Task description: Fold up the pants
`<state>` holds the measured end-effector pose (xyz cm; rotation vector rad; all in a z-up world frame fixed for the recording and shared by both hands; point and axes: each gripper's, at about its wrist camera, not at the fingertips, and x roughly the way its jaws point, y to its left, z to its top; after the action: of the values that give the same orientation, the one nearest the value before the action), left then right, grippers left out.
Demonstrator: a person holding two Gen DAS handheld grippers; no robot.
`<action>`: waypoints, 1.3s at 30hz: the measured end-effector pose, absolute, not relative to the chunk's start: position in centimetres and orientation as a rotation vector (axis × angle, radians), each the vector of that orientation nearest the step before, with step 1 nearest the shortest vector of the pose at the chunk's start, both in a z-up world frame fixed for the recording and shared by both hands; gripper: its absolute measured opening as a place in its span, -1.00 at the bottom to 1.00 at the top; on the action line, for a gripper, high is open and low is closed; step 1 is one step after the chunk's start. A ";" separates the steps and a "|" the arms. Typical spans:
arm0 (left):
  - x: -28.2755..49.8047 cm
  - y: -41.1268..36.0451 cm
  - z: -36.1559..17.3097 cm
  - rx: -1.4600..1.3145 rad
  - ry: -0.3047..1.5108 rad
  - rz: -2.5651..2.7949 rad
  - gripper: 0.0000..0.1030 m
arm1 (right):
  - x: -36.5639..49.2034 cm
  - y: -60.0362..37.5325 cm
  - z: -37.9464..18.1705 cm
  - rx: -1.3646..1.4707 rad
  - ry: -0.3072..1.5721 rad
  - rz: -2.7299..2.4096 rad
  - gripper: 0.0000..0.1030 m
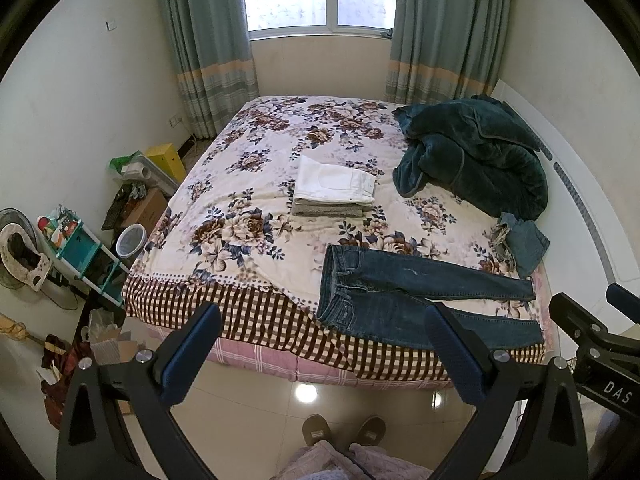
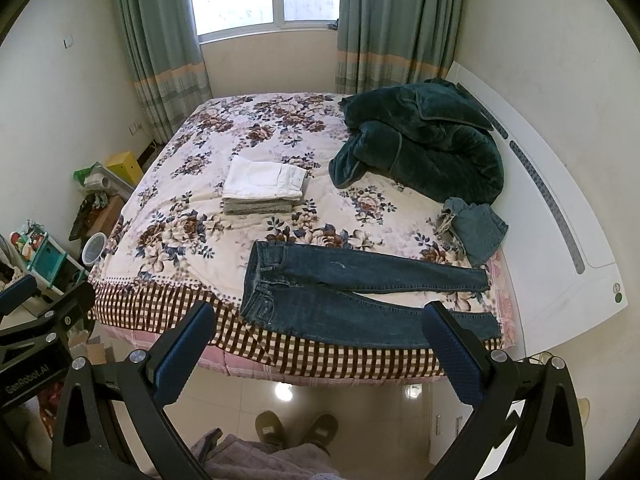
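Both grippers are hovering above the floor at the foot of the bed, neither touching cloth. The left gripper [image 1: 324, 324] is standing with jaws spread wide, nothing between them; the right gripper [image 2: 320, 322] is likewise released and empty. Below them, the person's slippers [image 1: 344, 428] are showing on the tiled floor.

The dark jeans [image 1: 412, 292] are lying flat along the near edge of the bed [image 1: 240, 312], waistband to the left, legs running right and splayed slightly apart.

Judgement: the first fold is not yet begun. To do it well, each gripper should be pinching the near leg, one at the waist and one near the hem, then carrying it over onto the far leg so the seams align.

Farther back, a folded stack [image 1: 334, 192] with a white piece on top is sitting mid-bed; lighter jeans [image 1: 524, 240] and a green blanket [image 1: 472, 152] are lying to the right.

The right wrist view is showing the full white headboard [image 2: 560, 240]; the left wrist view is showing more floor clutter [image 1: 80, 248] beside the bed.
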<state>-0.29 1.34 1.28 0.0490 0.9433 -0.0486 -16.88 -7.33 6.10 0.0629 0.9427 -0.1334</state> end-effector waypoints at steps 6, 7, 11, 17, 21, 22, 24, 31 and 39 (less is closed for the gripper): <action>-0.2 1.5 1.5 0.044 0.942 -0.045 1.00 | -16.9 -7.0 6.4 0.059 0.939 -0.134 1.00; -0.2 1.5 1.6 0.042 0.942 -0.045 1.00 | -16.9 -7.2 6.3 0.060 0.940 -0.134 1.00; -0.2 1.7 1.7 0.041 0.941 -0.043 1.00 | -17.0 -7.1 6.3 0.060 0.940 -0.134 1.00; -0.4 1.9 1.7 0.038 0.940 -0.043 1.00 | -17.0 -6.2 7.3 0.059 0.945 -0.130 1.00; -0.4 2.4 1.8 0.035 0.938 -0.043 1.00 | -17.0 -5.5 7.7 0.062 0.947 -0.132 1.00; -0.3 2.4 1.8 0.034 0.939 -0.044 1.00 | -17.1 -5.9 7.3 0.060 0.944 -0.130 1.00; -0.4 2.4 1.8 0.035 0.938 -0.043 1.00 | -17.1 -5.7 7.4 0.060 0.943 -0.132 1.00; 0.3 2.6 1.4 0.032 0.929 -0.041 1.00 | -16.8 -6.1 7.0 0.084 0.952 -0.142 1.00; 7.0 2.3 -3.1 0.038 0.947 -0.044 1.00 | -12.7 -10.0 1.9 0.204 0.982 -0.294 1.00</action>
<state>7.04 2.26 -3.11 0.0379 0.9471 -0.0438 -12.72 -10.03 1.90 0.2041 0.9815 -0.2938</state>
